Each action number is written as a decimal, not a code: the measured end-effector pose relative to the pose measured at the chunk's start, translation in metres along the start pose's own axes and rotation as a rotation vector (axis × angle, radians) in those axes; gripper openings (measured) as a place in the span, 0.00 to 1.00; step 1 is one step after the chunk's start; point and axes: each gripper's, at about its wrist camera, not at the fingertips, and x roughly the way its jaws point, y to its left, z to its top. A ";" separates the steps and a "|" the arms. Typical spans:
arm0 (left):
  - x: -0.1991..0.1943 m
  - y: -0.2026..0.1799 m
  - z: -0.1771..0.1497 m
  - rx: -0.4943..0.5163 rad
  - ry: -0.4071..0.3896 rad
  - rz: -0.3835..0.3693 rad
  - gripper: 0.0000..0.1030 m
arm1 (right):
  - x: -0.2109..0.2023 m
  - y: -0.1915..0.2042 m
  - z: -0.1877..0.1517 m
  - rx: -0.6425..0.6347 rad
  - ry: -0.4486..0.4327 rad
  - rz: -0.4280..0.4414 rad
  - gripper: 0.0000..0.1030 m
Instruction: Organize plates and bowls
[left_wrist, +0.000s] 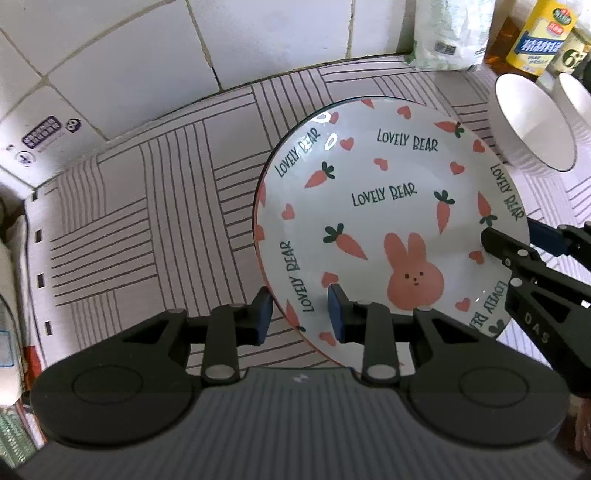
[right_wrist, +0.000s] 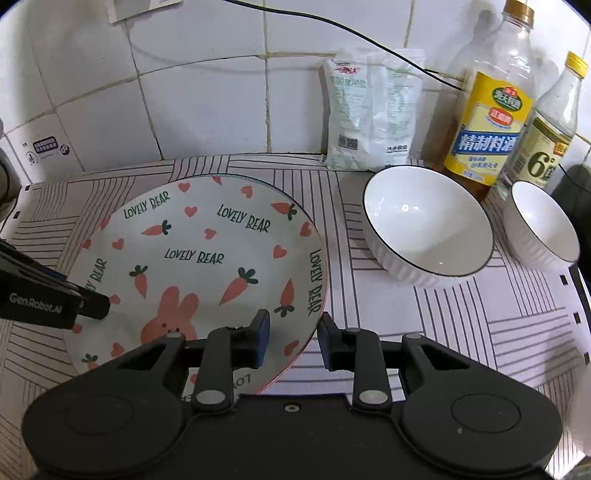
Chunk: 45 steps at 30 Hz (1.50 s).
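Observation:
A white plate with carrots, hearts and a pink rabbit (left_wrist: 388, 221) (right_wrist: 199, 266) lies on the striped mat. My left gripper (left_wrist: 300, 317) is open, its jaws standing either side of the plate's left rim. My right gripper (right_wrist: 293, 341) is open, its jaws standing either side of the plate's right rim; it also shows at the right of the left wrist view (left_wrist: 517, 243). The left gripper shows at the left of the right wrist view (right_wrist: 92, 306). Two white ribbed bowls (right_wrist: 428, 229) (right_wrist: 543, 225) stand right of the plate; the nearer one also shows in the left wrist view (left_wrist: 532, 122).
A striped mat (left_wrist: 147, 221) (right_wrist: 461, 314) covers the counter below a white tiled wall (right_wrist: 203, 92). White bags (right_wrist: 373, 110) and two bottles (right_wrist: 487, 122) (right_wrist: 550, 133) stand against the wall behind the bowls. A cable (right_wrist: 369, 40) runs across the wall.

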 end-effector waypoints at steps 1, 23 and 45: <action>-0.001 -0.002 -0.001 -0.009 0.004 0.009 0.29 | 0.002 -0.001 0.000 -0.004 -0.001 0.003 0.32; -0.122 -0.157 -0.051 -0.098 -0.168 -0.021 0.38 | -0.153 -0.162 -0.072 -0.074 -0.263 0.179 0.49; -0.081 -0.362 -0.061 -0.075 -0.304 -0.190 0.80 | -0.142 -0.327 -0.175 -0.019 -0.321 0.112 0.95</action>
